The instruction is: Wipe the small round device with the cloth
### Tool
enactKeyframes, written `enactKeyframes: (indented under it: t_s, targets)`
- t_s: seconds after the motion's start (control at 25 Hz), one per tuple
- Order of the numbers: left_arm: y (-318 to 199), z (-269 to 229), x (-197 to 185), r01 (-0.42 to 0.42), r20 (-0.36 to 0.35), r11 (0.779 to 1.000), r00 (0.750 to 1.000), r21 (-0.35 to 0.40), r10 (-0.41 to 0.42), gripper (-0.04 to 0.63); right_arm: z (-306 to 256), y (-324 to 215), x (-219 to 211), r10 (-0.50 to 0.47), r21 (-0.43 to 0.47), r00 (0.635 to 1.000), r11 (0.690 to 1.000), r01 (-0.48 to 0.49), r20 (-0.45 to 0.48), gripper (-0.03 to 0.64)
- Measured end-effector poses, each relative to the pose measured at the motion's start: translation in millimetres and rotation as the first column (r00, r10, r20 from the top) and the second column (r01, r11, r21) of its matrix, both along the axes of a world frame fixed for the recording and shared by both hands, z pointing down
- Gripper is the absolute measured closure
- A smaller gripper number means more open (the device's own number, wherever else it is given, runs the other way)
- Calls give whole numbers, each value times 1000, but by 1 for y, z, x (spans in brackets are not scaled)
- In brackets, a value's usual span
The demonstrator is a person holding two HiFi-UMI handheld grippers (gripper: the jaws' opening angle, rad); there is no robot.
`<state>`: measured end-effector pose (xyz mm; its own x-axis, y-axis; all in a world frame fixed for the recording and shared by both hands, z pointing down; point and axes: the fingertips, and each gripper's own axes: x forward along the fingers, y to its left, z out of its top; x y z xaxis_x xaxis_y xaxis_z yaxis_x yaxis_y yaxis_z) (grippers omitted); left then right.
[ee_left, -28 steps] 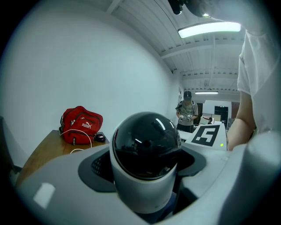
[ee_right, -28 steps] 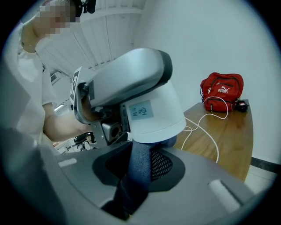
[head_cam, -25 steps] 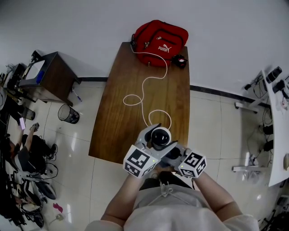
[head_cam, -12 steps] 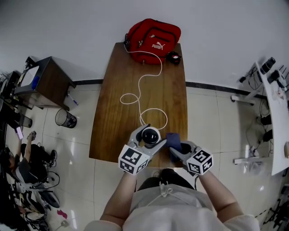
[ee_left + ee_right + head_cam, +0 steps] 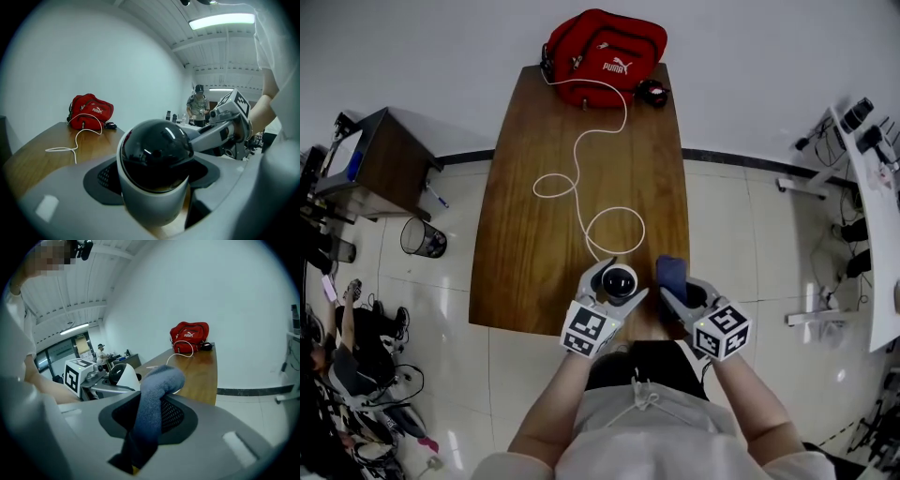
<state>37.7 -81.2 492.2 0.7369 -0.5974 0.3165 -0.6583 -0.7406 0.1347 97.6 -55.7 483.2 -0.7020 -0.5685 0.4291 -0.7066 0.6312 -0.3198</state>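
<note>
Left gripper (image 5: 618,281): jaws stand wide but clamped on the small round device, white body with a glossy black dome (image 5: 154,164), one pad on each side of it. The device sits over the near end of the long brown wooden table (image 5: 534,253); I can't tell whether its base touches the wood.

Right gripper (image 5: 680,289): jaws pinched on a folded dark blue cloth (image 5: 152,399) that sticks up out of them. The cloth is just beside the device, to its right, not touching it.

Surroundings: a thin white cable (image 5: 581,202) loops across the tabletop just beyond the device and runs to a red fabric bag (image 5: 602,47) at the far end against the wall. A small black-and-red object (image 5: 653,93) lies beside the bag. On the floor to the left stand a dark wire wastebasket (image 5: 424,238) and a dark brown side cabinet (image 5: 380,159).
</note>
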Motion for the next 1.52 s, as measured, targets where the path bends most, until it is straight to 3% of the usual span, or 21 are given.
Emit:
enactKeyframes:
  t_s: [0.2, 0.36, 0.56, 0.68, 0.8, 0.96, 1.08, 1.24, 1.32, 1.4, 1.52]
  targets:
    - [-3, 33, 8, 0, 43, 1000, 999, 16, -1, 218, 22, -12, 3, 62, -27, 998, 998, -62, -29, 509]
    - [4, 53, 14, -28, 79, 1000, 996, 9, 27, 218, 25, -14, 2, 56, -29, 998, 998, -56, -22, 509]
    - [3, 57, 17, -3, 88, 1000, 996, 31, 0, 216, 20, -15, 9, 50, -12, 998, 999, -50, -22, 509]
    - [-1, 54, 14, 15, 74, 999, 997, 41, -18, 213, 19, -16, 11, 72, -15, 997, 997, -72, -14, 509]
    - [0, 41, 9, 30, 60, 999, 998, 24, -32, 160, 13, -13, 9, 85, -31, 996, 996, -85, -3, 509]
    - [10, 7, -4, 44, 63, 999, 997, 18, -45, 160, -10, -5, 12, 118, -21, 993, 993, -118, 2, 509]
    - [15, -21, -29, 118, 64, 992, 991, 35, -120, 162, -27, -1, 18, 149, 13, 989, 989, -149, 0, 509]
    - [21, -47, -76, 291, 84, 952, 951, 94, -299, 399, -37, 11, 27, 185, 31, 983, 982, -185, -1, 509]
    - [30, -52, -91, 354, 89, 929, 927, 112, -364, 564, -40, 23, 34, 195, 30, 981, 980, -195, 3, 509]
    - [42, -57, -93, 358, 84, 926, 926, 118, -369, 589, -44, 35, 40, 203, 41, 979, 978, -204, 22, 509]
    - [70, -73, -82, 300, 85, 944, 946, 139, -313, 589, -60, 60, 48, 220, 64, 972, 972, -226, 86, 509]
